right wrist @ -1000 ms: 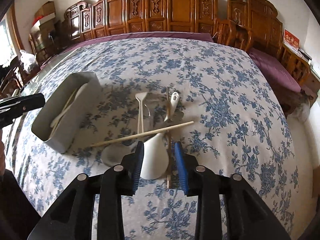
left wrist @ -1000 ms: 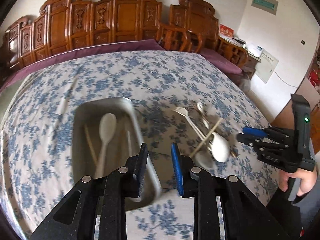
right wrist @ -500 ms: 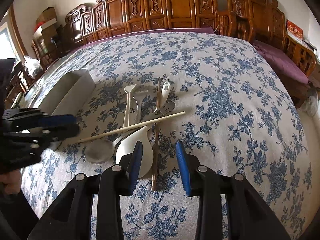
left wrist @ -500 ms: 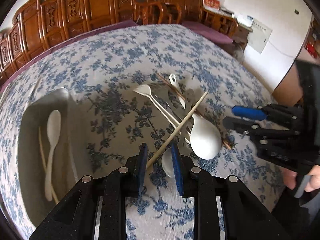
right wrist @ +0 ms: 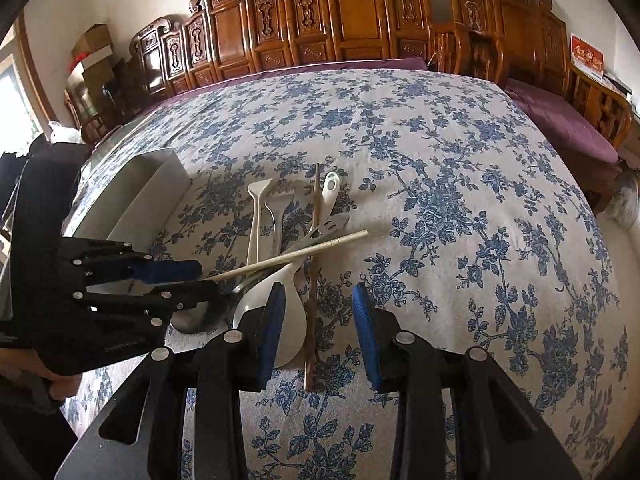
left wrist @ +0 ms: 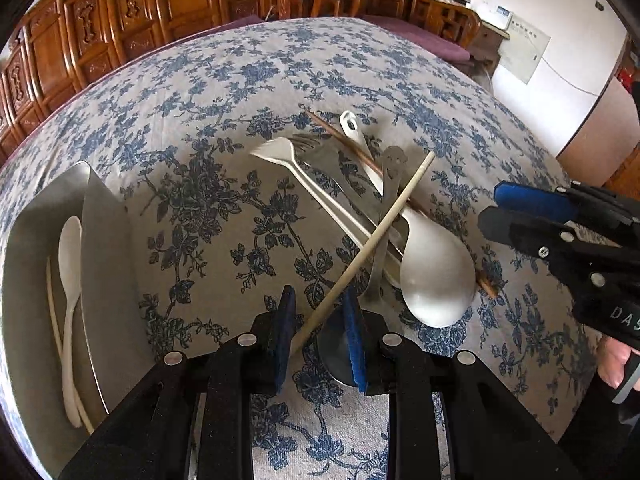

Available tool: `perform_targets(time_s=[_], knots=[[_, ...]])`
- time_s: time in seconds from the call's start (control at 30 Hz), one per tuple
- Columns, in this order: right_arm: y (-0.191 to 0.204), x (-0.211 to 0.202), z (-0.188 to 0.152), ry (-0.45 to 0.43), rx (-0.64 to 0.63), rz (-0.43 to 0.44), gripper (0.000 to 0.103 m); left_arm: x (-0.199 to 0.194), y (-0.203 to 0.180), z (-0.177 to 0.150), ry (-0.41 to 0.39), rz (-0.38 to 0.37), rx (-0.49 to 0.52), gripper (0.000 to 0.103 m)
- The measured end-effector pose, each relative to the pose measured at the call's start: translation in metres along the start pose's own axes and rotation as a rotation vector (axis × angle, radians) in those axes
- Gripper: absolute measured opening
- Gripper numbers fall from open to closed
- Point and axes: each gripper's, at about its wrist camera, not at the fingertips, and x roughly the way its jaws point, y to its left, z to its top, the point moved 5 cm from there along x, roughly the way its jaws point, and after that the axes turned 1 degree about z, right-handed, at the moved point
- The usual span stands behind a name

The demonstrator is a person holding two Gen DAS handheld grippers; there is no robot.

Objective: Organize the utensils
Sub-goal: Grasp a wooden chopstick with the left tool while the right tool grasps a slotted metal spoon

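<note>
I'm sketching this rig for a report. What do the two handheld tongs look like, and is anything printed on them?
Both are black plastic tongs with silver rivets at the linkage joints and blue pads lining the inner faces of the fingers: the left tongs and the right tongs. White lettering shows on the right tongs' body in the left wrist view, cut off and unreadable in full. No cables or sleeves are visible.

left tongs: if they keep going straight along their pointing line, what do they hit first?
Most likely the pale chopstick: its near end already lies between the open left tongs. Just behind it sits the metal spoon's bowl on the tablecloth. Depth is unclear.
</note>
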Motion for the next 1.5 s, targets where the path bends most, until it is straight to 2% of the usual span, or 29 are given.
perform_targets(time_s=[0.07,0.3,0.6,1.07,1.2,1.3,1.5], knots=[[0.002,0.002,0.0,0.005,-0.001,-0.001,0.037,0.001,0.0,0.001,-0.003,-0.005,0.001,0.021],[0.007,0.008,-0.001,0.013,-0.013,-0.007,0.037,-0.001,-0.002,0.001,-0.019,-0.016,0.014,0.004],[0.017,0.013,0.0,0.021,-0.026,0.0,0.037,-0.029,0.008,-0.002,-0.076,-0.036,-0.023,0.004],[0.065,0.026,0.001,0.034,-0.03,0.106,0.038,-0.071,0.022,-0.016,-0.136,-0.032,-0.039,0.004],[0.072,0.033,-0.002,0.06,-0.044,0.097,0.038,-0.075,0.028,-0.015,-0.146,-0.025,-0.048,0.004],[0.075,0.041,-0.006,0.09,-0.071,0.042,0.037,-0.079,0.031,-0.015,-0.154,-0.022,-0.054,0.004],[0.083,0.047,-0.018,0.128,-0.118,0.013,0.037,-0.087,0.035,-0.014,-0.169,-0.021,-0.057,0.004]])
